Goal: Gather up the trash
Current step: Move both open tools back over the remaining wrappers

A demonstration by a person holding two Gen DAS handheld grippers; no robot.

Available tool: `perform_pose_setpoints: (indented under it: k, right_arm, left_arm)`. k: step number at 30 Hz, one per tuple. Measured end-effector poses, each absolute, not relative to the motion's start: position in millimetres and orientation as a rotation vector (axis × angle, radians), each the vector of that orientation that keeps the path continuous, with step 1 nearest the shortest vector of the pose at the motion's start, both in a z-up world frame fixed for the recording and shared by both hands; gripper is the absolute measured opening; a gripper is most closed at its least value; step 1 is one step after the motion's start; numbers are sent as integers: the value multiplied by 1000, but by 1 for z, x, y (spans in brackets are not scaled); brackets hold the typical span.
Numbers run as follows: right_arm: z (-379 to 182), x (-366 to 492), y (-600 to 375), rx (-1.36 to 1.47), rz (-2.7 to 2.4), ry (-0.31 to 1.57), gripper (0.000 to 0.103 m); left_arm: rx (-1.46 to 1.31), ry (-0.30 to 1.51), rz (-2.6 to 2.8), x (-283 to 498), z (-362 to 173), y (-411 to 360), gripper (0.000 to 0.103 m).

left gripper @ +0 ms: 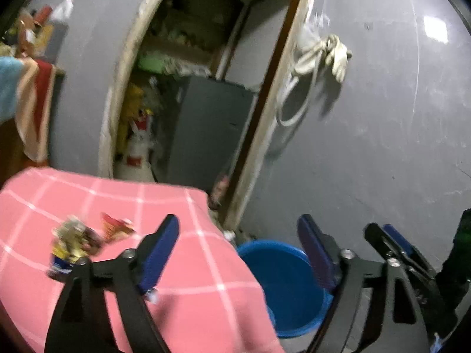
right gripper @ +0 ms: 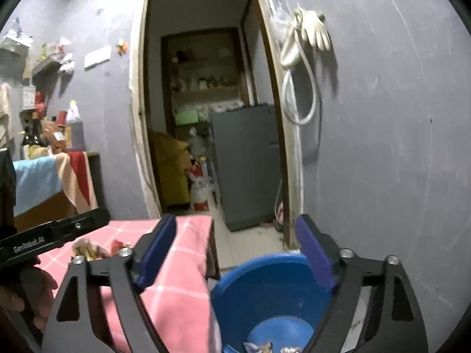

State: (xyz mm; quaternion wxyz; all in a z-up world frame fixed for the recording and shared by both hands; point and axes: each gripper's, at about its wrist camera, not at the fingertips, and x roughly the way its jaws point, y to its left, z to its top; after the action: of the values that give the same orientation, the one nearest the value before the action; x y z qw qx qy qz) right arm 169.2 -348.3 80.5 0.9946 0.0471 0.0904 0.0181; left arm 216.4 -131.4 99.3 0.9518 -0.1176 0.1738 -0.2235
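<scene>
Two crumpled snack wrappers, a yellow-and-dark wrapper (left gripper: 73, 241) and a red wrapper (left gripper: 116, 226), lie on the pink checked tablecloth (left gripper: 182, 294). My left gripper (left gripper: 238, 253) hovers open over the table's right edge, with nothing between its blue pads. A blue bucket (left gripper: 282, 279) stands on the floor beside the table. In the right wrist view my right gripper (right gripper: 237, 253) is open and empty above the bucket (right gripper: 265, 288). Several wrappers (right gripper: 259, 347) lie at its bottom. The table's wrappers (right gripper: 88, 250) show at the left.
A grey wall (left gripper: 382, 147) rises right behind the bucket, with a white hose and glove (left gripper: 329, 53) hung on it. An open doorway (right gripper: 206, 117) leads to a grey fridge (right gripper: 247, 164). A cluttered shelf with bottles (right gripper: 50, 135) stands at the left.
</scene>
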Motion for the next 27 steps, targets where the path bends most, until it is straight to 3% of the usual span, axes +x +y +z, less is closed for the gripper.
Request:
perform_pose_setpoints:
  k: [2, 4, 14, 27]
  right_arm:
    - [87, 162, -340, 88, 54, 139, 101]
    - [91, 155, -333, 82, 68, 103, 103]
    - [100, 141, -294, 57, 149, 15, 103]
    - [93, 142, -250, 47, 244, 18, 103]
  left_arm:
    - [-236, 301, -410, 207, 106, -119, 97]
    - [-237, 245, -362, 195, 109, -104, 100]
    - [-212, 139, -240, 160, 111, -53, 101]
    - [-155, 142, -106, 138, 89, 3, 101]
